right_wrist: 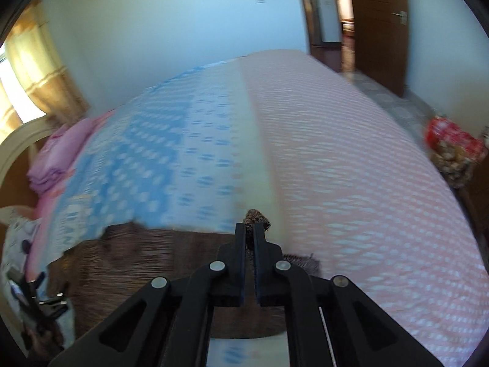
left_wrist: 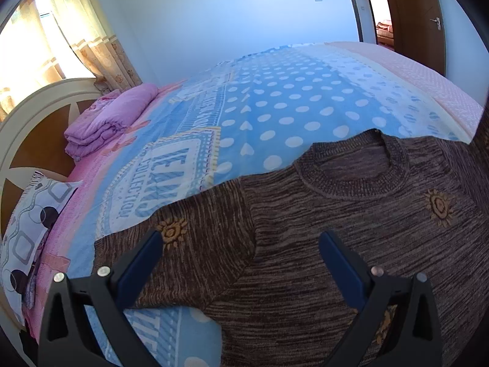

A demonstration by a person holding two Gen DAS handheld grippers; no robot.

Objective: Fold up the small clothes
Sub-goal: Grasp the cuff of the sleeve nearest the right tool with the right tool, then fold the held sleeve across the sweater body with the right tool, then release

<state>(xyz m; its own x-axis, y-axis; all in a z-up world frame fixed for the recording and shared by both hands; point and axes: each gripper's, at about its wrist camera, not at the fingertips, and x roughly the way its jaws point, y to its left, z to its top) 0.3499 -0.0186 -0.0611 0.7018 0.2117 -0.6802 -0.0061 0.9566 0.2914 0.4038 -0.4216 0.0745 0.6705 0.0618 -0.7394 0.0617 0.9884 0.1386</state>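
Left tongs (left_wrist: 240, 241) are spread wide, nothing between them, hovering just above the brown marled knit sweater with the orange sun motifs (left_wrist: 351, 244). One blue-lined finger (left_wrist: 139, 270) sits over the sleeve side, the other over the chest area.

Right tongs (right_wrist: 249, 229) are pressed together and pinching a bit of that same sweater (right_wrist: 146, 263); a little tuft of the knit pokes out past the tips. That view is pretty motion-blurred, so I can't tell exactly which part of the garment it has.

The sweater lies spread out, front up, on the bed, ribbed round neckline pointing away from the left camera, one sleeve angled off toward the left. Underneath it is a blue polka-dot blanket with white lettering panels (left_wrist: 275, 113), and beside that, on the far right side, a pink-and-white patterned bedspread (right_wrist: 351, 159).

Further out: a folded purple quilt (left_wrist: 110, 119) by the cream and brown wooden headboard (left_wrist: 36, 128), a white pillow with grey squares and dark circles (left_wrist: 27, 220) near it, yellow patterned curtains (left_wrist: 76, 24) at the window, and a dark brown door (left_wrist: 412, 9) standing open.
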